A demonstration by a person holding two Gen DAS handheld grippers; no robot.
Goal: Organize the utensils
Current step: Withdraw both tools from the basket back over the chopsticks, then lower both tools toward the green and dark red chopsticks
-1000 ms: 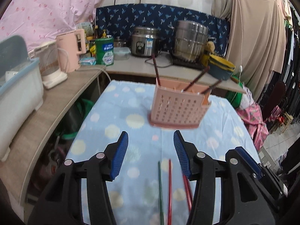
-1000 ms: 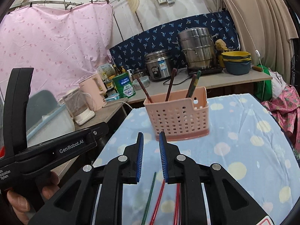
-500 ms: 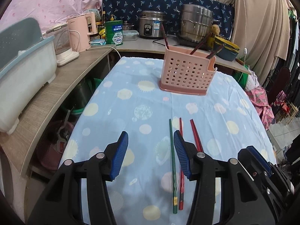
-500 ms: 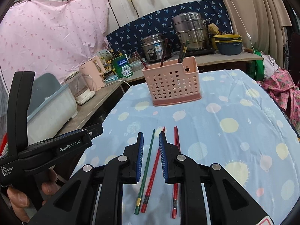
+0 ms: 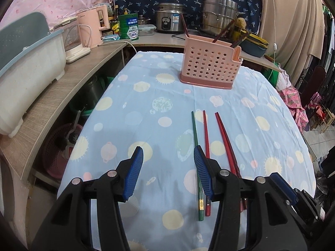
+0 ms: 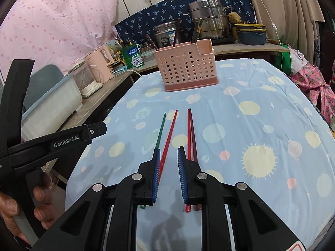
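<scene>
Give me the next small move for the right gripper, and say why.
Probably lower the right gripper onto the lone red chopstick and close. Its fingers stand slightly apart with nothing between them, and that chopstick runs up between them on the cloth. Four chopsticks lie loose there; the pink holder already has others.

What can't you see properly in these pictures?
- Left wrist view: the near ends of the two red chopsticks on the right are hidden behind the left claw.
- Right wrist view: the green chopstick disappears under the right claw.
- Both views: the pink basket hides the lower parts of the chopsticks standing inside it.
</scene>
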